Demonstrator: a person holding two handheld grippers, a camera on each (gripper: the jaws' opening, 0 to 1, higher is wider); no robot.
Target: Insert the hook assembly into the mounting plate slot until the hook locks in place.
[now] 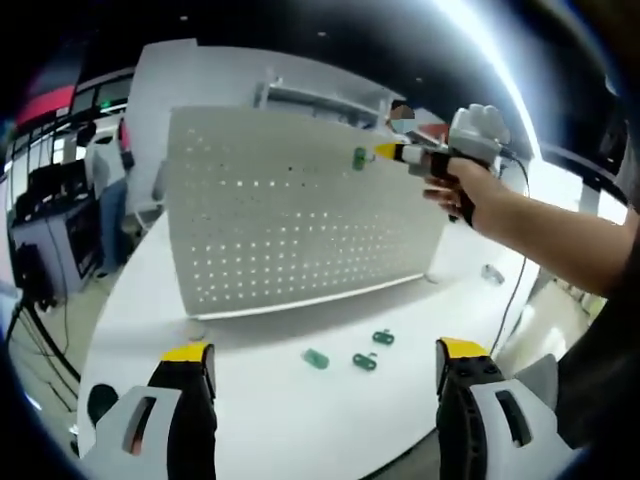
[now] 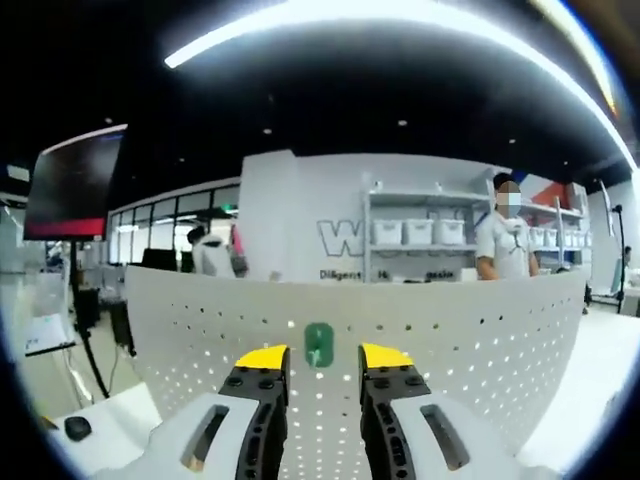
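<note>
A white pegboard plate (image 1: 290,215) stands upright on the white table (image 1: 270,420). One green hook (image 1: 359,158) sits in the board near its top right. A hand holds my right gripper (image 1: 385,152) just right of that hook, yellow tips pointing at it. In the right gripper view the same green hook (image 2: 318,343) hangs on the pegboard (image 2: 480,340), framed by the open right gripper (image 2: 322,357) with a gap on each side. My left gripper (image 1: 325,352) stands wide open low over the table. Three loose green hooks (image 1: 365,361) lie in front of the board.
A black round item (image 1: 100,402) lies at the table's left edge, and a small metal part (image 1: 492,273) lies right of the board. Behind the board are shelves with white bins (image 2: 415,232), a standing person (image 2: 505,245) and a dark monitor (image 2: 75,180).
</note>
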